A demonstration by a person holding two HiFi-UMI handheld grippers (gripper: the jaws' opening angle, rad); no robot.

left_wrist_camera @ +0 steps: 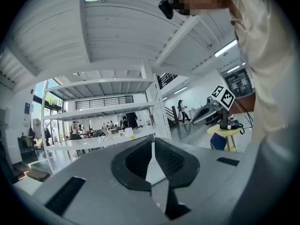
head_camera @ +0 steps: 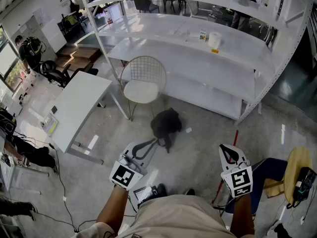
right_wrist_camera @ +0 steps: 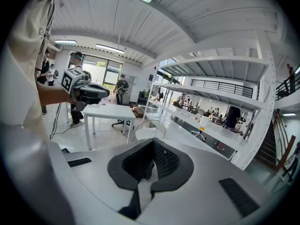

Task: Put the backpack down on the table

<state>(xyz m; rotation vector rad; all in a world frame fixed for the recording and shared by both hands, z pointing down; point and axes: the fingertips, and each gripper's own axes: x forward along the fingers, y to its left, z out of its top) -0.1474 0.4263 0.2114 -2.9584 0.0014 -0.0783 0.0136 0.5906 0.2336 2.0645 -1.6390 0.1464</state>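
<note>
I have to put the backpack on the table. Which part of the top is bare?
On the table, the end nearest the chair is bare across its width. The opposite end is taken: papers and a small dark thing lie there. The backpack sits on the floor.

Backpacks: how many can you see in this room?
1. The backpack lies on the floor just in front of the wire chair, not on the table. Others could be hidden from view.

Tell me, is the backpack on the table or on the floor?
On the floor. The backpack lies slumped there by the wire chair, away from the white table.
</note>
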